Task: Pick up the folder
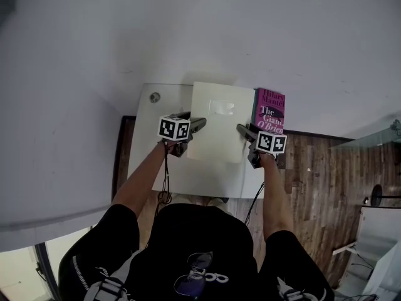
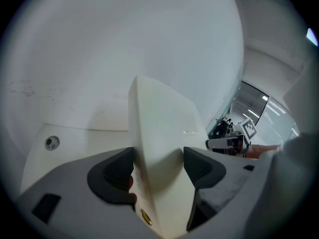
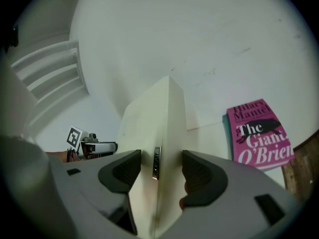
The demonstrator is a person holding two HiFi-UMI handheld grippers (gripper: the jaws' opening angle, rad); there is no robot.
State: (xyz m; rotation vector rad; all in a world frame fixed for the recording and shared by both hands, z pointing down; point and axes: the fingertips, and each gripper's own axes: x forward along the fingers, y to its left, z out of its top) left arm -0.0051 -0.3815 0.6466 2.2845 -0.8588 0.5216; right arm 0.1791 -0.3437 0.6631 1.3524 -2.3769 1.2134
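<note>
A white table (image 1: 150,162) stood against a white wall (image 1: 188,30), with a wood floor (image 1: 319,168) to the right. On the table's far right lay a pink book (image 1: 269,110) reading "Hilary Mantel, The Giant, O'Brien". The cream folder (image 1: 216,121) sat at mid-table, with the left gripper (image 1: 200,124) clamped on its left edge and the right gripper (image 1: 240,129) clamped on its right edge. Whether the folder touched the table was unclear.

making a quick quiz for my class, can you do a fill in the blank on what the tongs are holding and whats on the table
1. The left tongs and the right tongs are both shut on the same cream ____.
2. The book lying on the white table has a ____ cover.
3. The round hole in the table lies nearer the ____ tongs.

Missing words: folder; pink; left
</note>
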